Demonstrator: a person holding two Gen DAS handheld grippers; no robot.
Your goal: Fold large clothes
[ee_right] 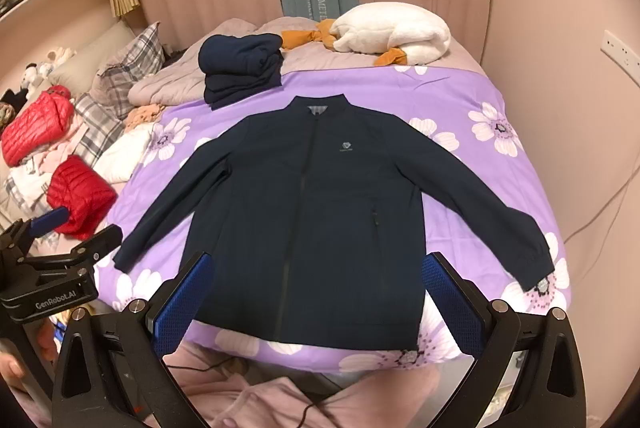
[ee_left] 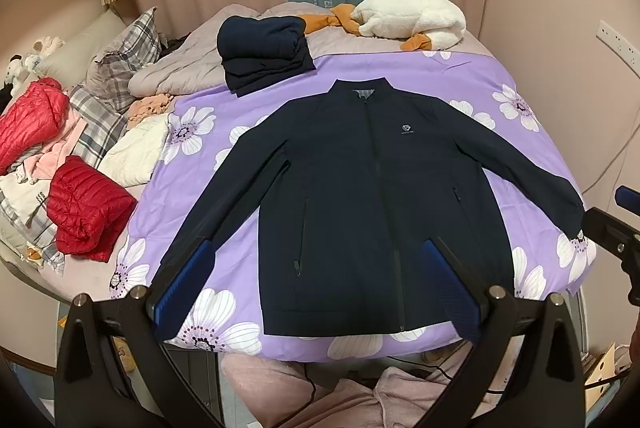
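A dark navy zip jacket lies flat, front up, on the purple flowered sheet, sleeves spread out to both sides; it also shows in the right wrist view. My left gripper is open and empty, hovering above the jacket's hem near the bed's front edge. My right gripper is open and empty, also above the hem. The right gripper shows at the right edge of the left wrist view; the left gripper shows at the left of the right wrist view.
A folded navy pile sits beyond the collar. A white plush goose lies at the back. Red down jackets, plaid pillows and loose clothes crowd the left. Pink curtains hang behind. A wall with a socket stands right.
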